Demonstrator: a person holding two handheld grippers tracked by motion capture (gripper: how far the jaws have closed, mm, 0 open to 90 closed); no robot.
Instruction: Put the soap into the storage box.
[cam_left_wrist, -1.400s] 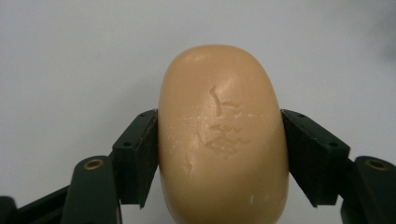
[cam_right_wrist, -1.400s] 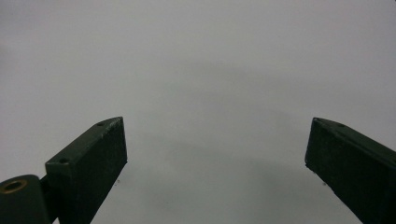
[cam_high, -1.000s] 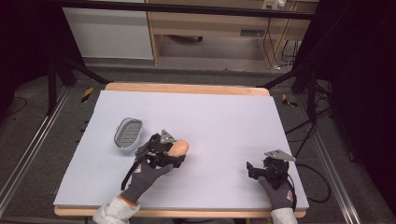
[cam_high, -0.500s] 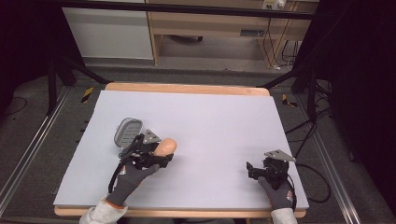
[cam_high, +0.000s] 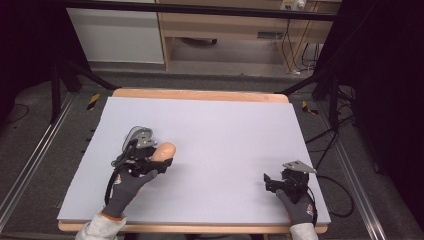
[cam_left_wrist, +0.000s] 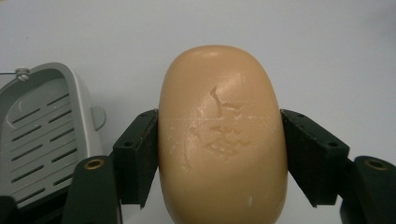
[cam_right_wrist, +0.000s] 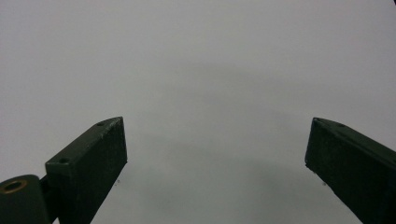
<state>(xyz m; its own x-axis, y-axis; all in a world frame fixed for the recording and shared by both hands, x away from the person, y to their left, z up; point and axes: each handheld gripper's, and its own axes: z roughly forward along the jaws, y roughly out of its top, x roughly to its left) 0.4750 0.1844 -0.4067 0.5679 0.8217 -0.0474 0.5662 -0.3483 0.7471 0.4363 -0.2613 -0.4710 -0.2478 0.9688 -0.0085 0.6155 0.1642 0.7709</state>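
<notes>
A tan oval soap bar (cam_high: 166, 148) (cam_left_wrist: 222, 135) sits between the jaws of my left gripper (cam_high: 161, 156) (cam_left_wrist: 219, 140), which is shut on its two long sides. The bar carries a worn stamp on its top. Just to its left lies a grey slotted soap dish (cam_high: 135, 133) (cam_left_wrist: 42, 135), partly hidden behind the gripper's body in the high view. My right gripper (cam_high: 270, 181) (cam_right_wrist: 217, 126) rests low over the pale mat near the front right, its jaws wide apart with nothing between them.
A pale lilac mat (cam_high: 220, 130) covers the wooden table (cam_high: 200, 94). Cables (cam_high: 345, 190) trail off the right edge. Dark frame legs and a cabinet stand behind the table.
My left gripper has carried the soap bar leftwards and a little away from the person, ending right beside the soap dish. The right gripper has stayed put.
</notes>
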